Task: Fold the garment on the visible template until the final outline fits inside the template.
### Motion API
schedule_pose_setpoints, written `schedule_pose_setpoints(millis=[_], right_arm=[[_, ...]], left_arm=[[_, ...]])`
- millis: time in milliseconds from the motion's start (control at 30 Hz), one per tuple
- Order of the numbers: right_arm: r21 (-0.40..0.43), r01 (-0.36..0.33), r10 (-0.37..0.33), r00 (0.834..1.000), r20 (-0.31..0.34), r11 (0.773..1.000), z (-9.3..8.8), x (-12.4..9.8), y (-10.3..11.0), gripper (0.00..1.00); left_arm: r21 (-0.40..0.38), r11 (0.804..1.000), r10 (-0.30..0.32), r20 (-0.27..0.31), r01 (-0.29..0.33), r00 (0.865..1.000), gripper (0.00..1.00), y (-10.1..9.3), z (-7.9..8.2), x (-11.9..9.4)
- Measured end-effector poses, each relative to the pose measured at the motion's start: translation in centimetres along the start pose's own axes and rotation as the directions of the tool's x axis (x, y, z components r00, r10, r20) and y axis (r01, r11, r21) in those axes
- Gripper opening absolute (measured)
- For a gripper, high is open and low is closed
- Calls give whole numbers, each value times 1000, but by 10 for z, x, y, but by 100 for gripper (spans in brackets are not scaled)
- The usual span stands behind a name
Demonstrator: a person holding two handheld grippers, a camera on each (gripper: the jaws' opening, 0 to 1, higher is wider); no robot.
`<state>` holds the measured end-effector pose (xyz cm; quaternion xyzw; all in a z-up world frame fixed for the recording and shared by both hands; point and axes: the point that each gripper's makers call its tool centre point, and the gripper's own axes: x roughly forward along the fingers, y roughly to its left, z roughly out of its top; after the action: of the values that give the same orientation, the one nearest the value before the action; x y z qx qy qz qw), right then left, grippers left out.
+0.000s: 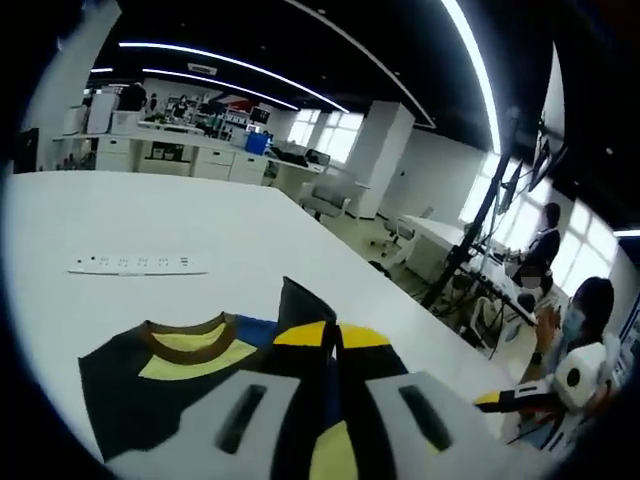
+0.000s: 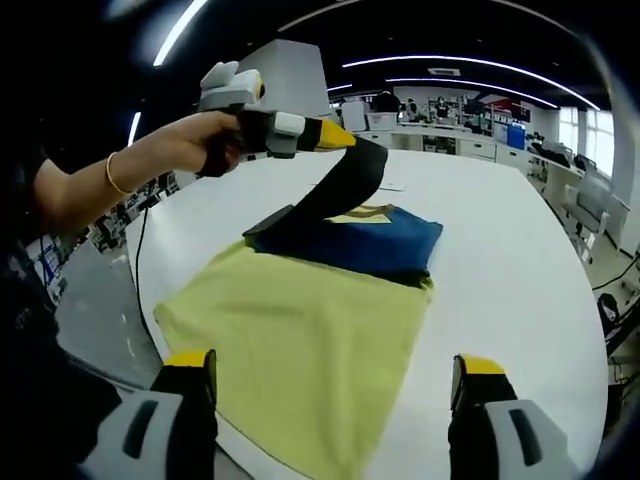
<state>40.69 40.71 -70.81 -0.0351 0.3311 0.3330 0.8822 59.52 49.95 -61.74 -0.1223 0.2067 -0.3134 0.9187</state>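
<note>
Garment (image 2: pixel 350 245) lies on the yellow template (image 2: pixel 300 340), ahead of the right gripper's (image 2: pixel 335 395) spread, empty fingers; the left gripper's (image 2: pixel 335 135) fingers pinch its dark sleeve (image 2: pixel 345 190), lifted above it.

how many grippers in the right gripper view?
2. The right gripper rises from the bottom edge, jaws apart over the yellow cloth. The left gripper, hand-held at upper left, lifts a dark sleeve.
</note>
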Motion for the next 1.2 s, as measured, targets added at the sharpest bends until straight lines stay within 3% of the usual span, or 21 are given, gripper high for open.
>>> schedule_pose_setpoints(millis=[233, 967, 1100, 1200], right_arm=[[9, 2, -2, 1000, -11, 1000, -6, -1, -2, 99], [27, 5, -5, 1000, -9, 1000, -11, -1, -9, 99], [34, 8, -8, 1000, -8, 999, -13, -1, -11, 99], [35, 7, -7, 1000, -8, 999, -14, 0, -11, 99]], left_arm=[[28, 999, -27, -34, 28, 999, 0, -11, -14, 11], [66, 993, -82, -175, 95, 981, 0, -35, -94, 41], [107, 981, -138, -192, 160, 972, 0, -46, -103, 38], [137, 978, -131, -199, 160, 971, 9, -47, -106, 36]])
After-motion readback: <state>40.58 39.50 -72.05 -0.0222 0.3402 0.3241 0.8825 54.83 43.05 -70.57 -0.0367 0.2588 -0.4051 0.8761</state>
